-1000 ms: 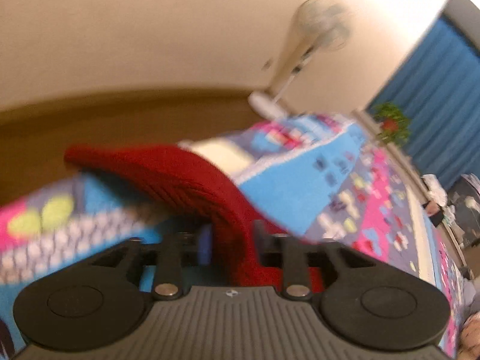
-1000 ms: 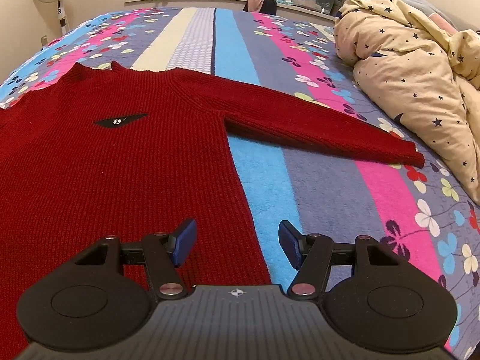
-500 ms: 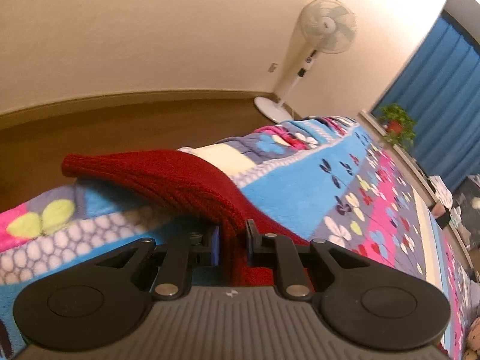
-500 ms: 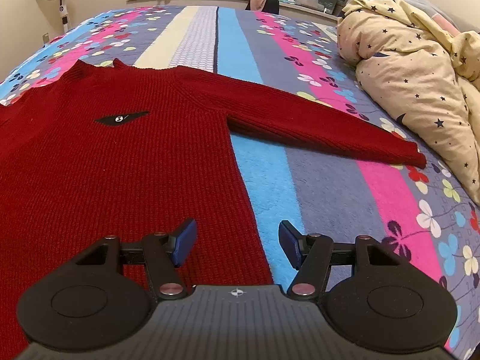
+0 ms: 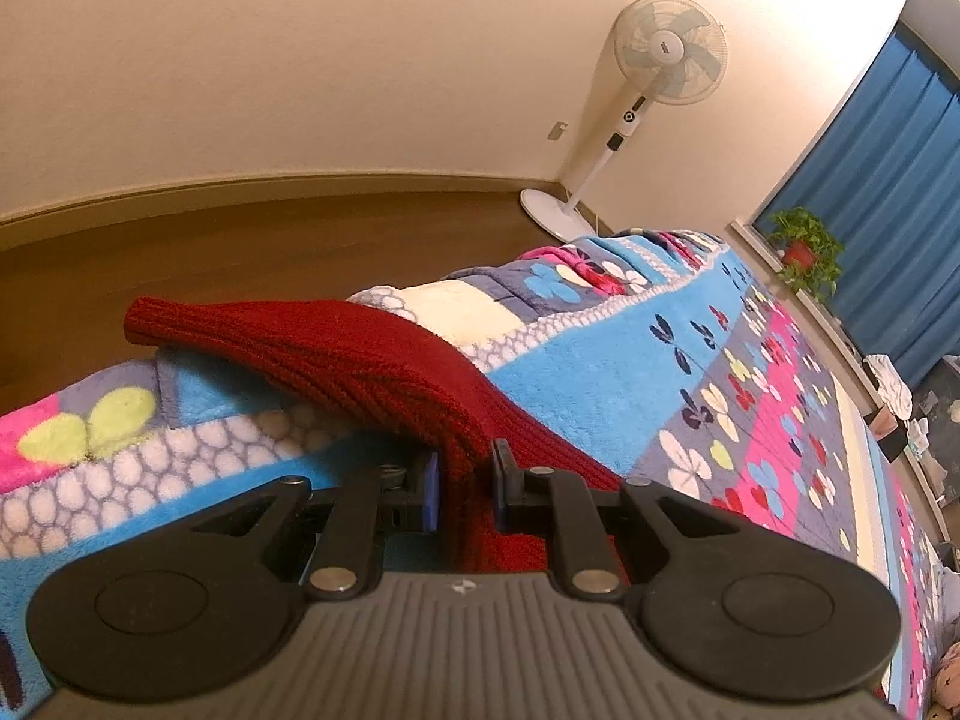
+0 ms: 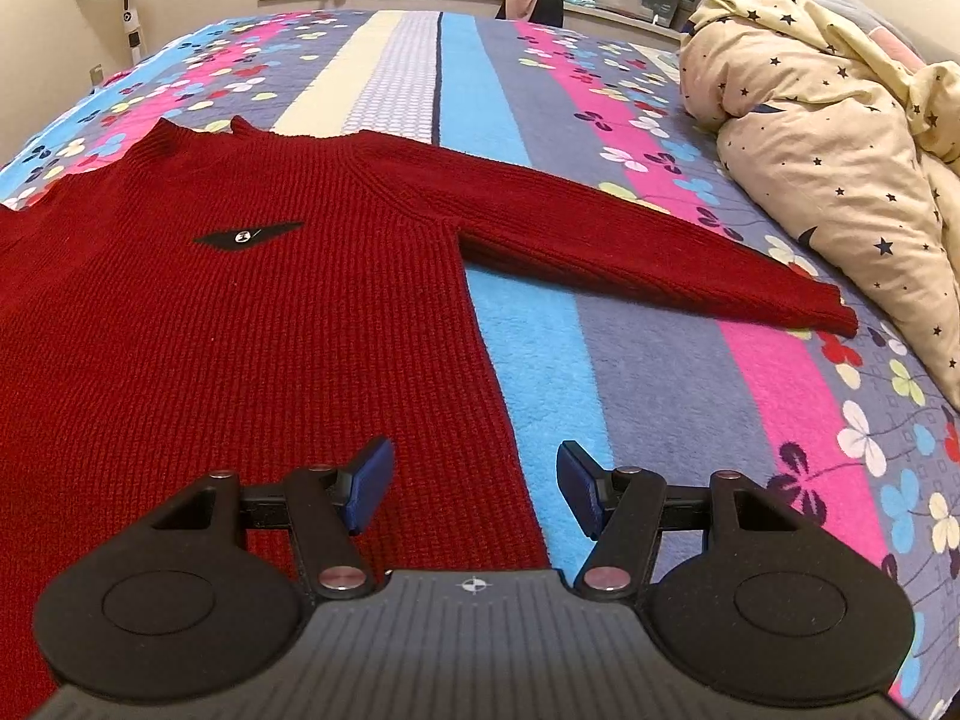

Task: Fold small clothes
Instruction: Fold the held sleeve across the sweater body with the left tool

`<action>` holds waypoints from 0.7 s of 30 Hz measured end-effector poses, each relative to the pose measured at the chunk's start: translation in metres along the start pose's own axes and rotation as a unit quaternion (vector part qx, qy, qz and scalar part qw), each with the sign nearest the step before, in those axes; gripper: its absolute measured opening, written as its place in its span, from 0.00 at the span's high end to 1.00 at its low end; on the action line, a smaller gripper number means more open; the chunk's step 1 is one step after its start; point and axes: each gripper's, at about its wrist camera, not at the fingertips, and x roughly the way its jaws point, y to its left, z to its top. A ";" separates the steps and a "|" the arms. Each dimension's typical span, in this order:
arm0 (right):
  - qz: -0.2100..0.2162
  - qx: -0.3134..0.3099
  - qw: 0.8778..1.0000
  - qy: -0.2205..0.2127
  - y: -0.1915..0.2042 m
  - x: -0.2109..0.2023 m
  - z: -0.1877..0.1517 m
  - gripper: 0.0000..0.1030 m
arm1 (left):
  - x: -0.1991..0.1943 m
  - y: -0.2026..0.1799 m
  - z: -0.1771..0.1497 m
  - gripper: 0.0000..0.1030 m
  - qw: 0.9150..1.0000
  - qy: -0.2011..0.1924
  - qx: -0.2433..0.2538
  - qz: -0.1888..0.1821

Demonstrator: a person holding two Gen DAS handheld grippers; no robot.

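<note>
left gripper (image 5: 465,489): just closed, clamped on the sweater's left sleeve (image 5: 336,354), which hangs over the bed (image 5: 600,348) edge
sweater (image 6: 228,312): flat on bed, right sleeve (image 6: 630,240) out sideways
right gripper (image 6: 474,492): released, jaws straddling the side hem
next: lift sleeve clear, fold across chest; keep body pinned flat

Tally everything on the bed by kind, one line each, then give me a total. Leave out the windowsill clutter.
Red knit sweaters: 1, the sweater spread flat, one sleeve pinched in the left gripper.
Star-print quilts: 1, the cream quilt bunched at the bed's right side.
Flowered striped blankets: 1, the blanket covering the bed.
Total: 3
</note>
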 end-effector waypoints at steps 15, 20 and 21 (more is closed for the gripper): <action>0.002 -0.007 1.000 0.002 0.005 0.003 0.001 0.40 | -0.111 -0.148 -0.080 0.86 0.916 -0.164 0.319 -0.181; 0.003 -0.012 1.000 0.004 0.009 0.005 0.000 0.40 | -0.133 -0.222 -0.200 0.50 0.817 0.023 0.449 -0.361; 0.003 -0.010 1.000 0.006 0.008 0.006 0.000 0.40 | -0.137 -0.227 -0.218 0.50 0.801 0.028 0.472 -0.367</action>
